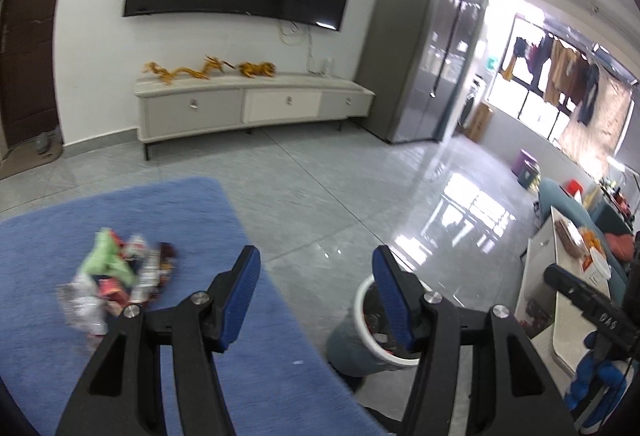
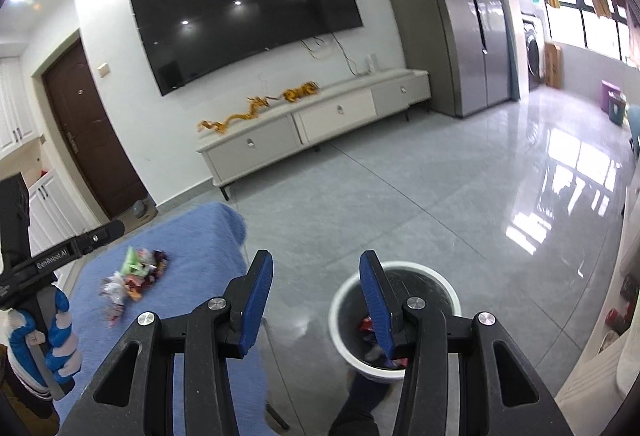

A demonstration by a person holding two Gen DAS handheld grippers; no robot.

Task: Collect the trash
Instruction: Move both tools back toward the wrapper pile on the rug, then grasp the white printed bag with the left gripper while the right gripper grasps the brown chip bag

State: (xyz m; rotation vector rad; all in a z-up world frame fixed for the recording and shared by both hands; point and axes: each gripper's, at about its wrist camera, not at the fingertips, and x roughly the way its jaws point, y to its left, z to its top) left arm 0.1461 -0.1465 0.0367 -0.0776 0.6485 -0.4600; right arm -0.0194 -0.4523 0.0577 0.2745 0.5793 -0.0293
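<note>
Here, both claws, left claw (image 1: 316,300) and right claw (image 2: 316,306), wide apart, empty; bin (image 2: 394,316) contents clearest from right wrist.

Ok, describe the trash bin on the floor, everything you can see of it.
The bin is round, with a white rim and grey walls that look like plastic. It stands upright on the grey tiled floor, beside the edge of the blue-covered table and apart from it. It is open, no lid in sight, and holds a few wrappers at the bottom, one of them red. The right gripper hangs open above it and hides part of the inside.
</note>
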